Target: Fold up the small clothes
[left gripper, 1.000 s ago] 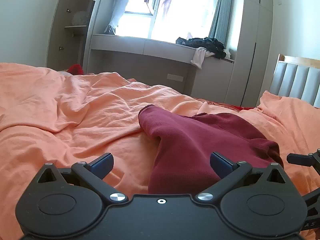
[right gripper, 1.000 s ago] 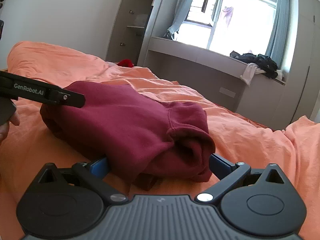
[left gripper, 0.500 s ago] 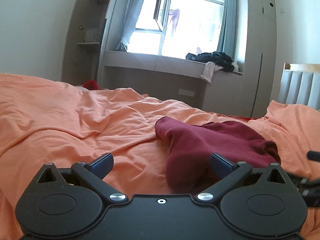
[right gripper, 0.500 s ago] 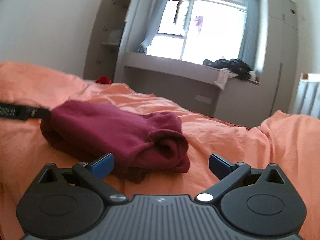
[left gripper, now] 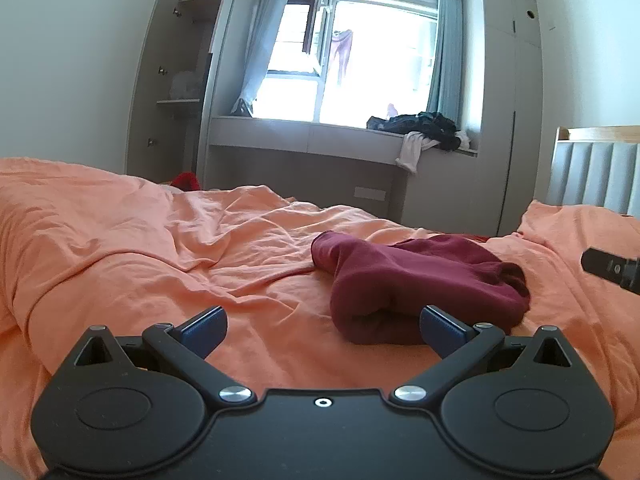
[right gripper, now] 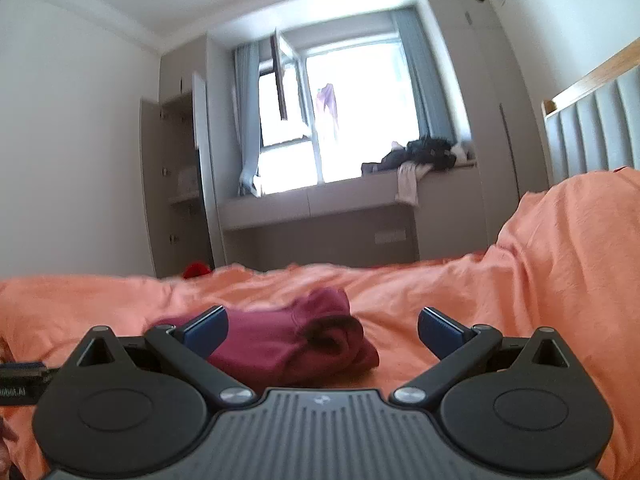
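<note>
A dark red garment (left gripper: 420,280) lies bundled in a loose fold on the orange bedcover (left gripper: 160,264), a rolled cuff end toward the right. My left gripper (left gripper: 322,330) is open and holds nothing, drawn back from the garment, which sits ahead and to its right. In the right wrist view the same garment (right gripper: 296,340) lies ahead and left of centre, and my right gripper (right gripper: 322,330) is open and empty. One finger of the right gripper (left gripper: 612,270) pokes in at the left view's right edge. The left gripper's side (right gripper: 20,380) shows at the right view's lower left.
The orange bedcover rises in a hump on the right (right gripper: 560,248). A grey padded headboard (left gripper: 596,172) stands at the right. Beyond the bed are a window ledge with a pile of dark clothes (left gripper: 424,126), an open cupboard (left gripper: 176,92) and a red object (left gripper: 186,180).
Both grippers have pulled back and away from the garment, which now lies smaller and untouched on the bed. The right wrist view has tilted upward, showing more wall and ceiling.
</note>
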The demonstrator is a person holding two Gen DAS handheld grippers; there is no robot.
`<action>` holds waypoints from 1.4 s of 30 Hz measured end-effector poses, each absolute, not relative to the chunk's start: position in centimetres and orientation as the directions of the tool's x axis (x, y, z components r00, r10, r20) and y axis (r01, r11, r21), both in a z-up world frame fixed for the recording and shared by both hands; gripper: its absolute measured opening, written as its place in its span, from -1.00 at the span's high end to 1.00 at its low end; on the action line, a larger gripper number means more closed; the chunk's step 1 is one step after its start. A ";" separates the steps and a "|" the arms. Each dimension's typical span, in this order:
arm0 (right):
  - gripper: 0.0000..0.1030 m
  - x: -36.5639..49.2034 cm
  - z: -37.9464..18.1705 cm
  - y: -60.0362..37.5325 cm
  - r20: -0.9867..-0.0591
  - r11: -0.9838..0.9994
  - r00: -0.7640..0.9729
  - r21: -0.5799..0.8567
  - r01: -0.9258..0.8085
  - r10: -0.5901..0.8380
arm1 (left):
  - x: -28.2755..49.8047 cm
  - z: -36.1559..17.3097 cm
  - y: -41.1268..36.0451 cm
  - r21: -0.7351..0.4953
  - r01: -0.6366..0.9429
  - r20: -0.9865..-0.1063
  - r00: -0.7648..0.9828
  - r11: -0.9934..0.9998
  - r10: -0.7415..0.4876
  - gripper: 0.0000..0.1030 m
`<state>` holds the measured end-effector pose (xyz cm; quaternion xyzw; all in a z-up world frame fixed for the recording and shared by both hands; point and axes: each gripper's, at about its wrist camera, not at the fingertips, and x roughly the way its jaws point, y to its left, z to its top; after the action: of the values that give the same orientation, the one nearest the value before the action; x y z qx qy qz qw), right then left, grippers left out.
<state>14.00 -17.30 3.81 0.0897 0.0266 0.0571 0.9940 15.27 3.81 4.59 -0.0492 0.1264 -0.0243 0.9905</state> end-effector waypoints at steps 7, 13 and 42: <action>-1.00 10.1 3.5 -17.2 0.065 0.980 0.995 0.175 -0.090 0.080 | 12.4 5.1 4.7 -0.111 0.028 -0.245 0.968 0.993 -0.054 -0.99; -1.00 7.8 2.6 -17.1 0.059 0.985 0.997 0.162 -0.063 0.054 | 9.8 4.5 5.1 -0.063 -0.001 -0.222 0.975 0.998 -0.013 -0.99; -1.00 4.9 -0.3 -14.5 -0.049 0.996 0.996 0.054 -0.069 0.072 | 8.1 1.2 4.8 -0.078 0.054 -0.244 0.967 0.995 -0.071 -0.99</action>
<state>4.91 -14.51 -0.33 0.0263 0.0256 0.0353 0.9987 8.13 4.75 1.20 -0.0356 0.1243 -0.0315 0.9911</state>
